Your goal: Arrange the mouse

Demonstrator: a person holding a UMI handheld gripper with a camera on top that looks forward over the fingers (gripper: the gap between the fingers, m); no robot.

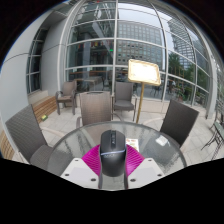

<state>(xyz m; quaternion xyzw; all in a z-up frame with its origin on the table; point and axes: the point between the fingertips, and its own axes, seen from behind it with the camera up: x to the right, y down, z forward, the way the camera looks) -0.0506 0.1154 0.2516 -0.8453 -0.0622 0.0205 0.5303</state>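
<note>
Dark grey mouse (112, 150) sitting right between the gripper (112, 166) fingers, magenta pads (92, 160) flanking both its sides, whether they press on it impossible to tell, round glass bench (150, 140) underneath, grey chairs (95, 108) ringed beyond, glazed facade (115, 40) behind

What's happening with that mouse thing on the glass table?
A hand-held gripper has a dark computer mouse between its two pink-padded fingers, just above a round glass table. Whether the fingers actually press on the mouse is hard to tell. Chairs stand around the table, and a sign on a stand is beyond it.
</note>
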